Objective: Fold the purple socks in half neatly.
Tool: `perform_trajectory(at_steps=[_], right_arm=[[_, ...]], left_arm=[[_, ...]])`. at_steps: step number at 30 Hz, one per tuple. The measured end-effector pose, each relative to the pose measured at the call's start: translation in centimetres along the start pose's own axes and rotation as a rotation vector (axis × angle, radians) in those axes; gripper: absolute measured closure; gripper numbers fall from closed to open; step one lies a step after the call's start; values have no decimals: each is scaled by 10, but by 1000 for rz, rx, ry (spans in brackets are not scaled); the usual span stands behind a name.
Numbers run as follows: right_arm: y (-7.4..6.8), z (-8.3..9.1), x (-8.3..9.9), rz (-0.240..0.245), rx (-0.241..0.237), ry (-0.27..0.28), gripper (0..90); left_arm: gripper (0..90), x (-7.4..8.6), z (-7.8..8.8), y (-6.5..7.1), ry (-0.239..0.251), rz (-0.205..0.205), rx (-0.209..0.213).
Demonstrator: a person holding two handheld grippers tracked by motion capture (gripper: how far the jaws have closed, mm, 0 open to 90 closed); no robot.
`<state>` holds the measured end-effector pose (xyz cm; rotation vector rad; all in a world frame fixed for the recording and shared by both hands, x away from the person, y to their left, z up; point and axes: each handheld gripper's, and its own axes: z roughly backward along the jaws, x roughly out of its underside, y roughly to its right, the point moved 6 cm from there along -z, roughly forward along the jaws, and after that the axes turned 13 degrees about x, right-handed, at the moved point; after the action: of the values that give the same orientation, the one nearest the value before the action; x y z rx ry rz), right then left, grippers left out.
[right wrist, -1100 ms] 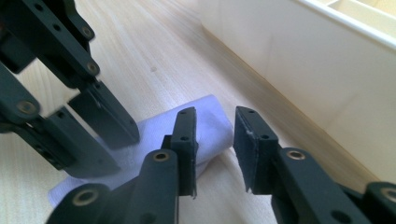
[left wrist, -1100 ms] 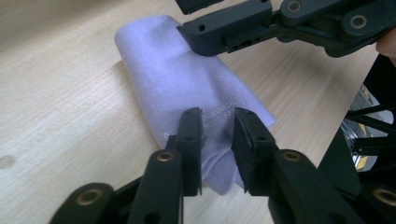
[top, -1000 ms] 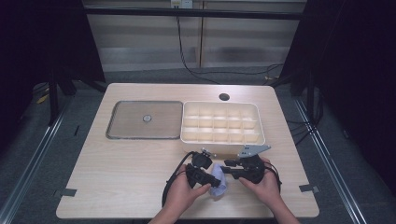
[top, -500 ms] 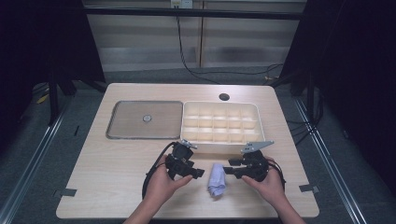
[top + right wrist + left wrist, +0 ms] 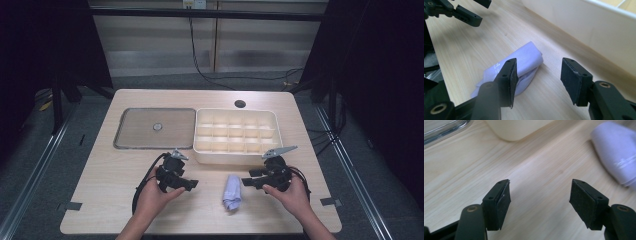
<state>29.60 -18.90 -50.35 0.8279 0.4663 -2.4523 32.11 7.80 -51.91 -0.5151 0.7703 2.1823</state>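
High view shows the folded cloth released on the desk between both grippers, jaws spread and just opened; next likely regrasping it for the tray.

In the left gripper view the folded lilac cloth runs off the right edge, so its far end is cut away, and the cream divided tray shows just a blurred lower corner at the top. In the right gripper view one black jaw covers the cloth's middle. The small print on it is too blurred to read.
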Motion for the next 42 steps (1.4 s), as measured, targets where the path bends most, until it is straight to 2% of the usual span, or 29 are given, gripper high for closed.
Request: perform_trajectory(at_steps=[4,9,14,20,27,36,42], right_arm=[[-2,-1,2,-53,-25,-33,468],[-7,-3,1,-95,-51,-56,456],[-12,-4,-2,-100,-57,-75,453],[-17,-6,-2,-103,-64,-99,451],[-21,-9,-1,-113,-72,-118,437],[-24,-9,5,-157,-94,-135,435],[-27,-11,9,-158,-105,-153,429]], left_arm=[[311,10,1,-10,7,-23,-17],[306,14,2,-15,22,-52,-25],[287,14,3,-19,65,-115,-44],[269,19,2,-23,78,-110,-38],[263,22,1,-27,71,-129,-54],[233,25,-5,-24,79,-203,-74],[191,26,-6,-30,134,-224,-67]])
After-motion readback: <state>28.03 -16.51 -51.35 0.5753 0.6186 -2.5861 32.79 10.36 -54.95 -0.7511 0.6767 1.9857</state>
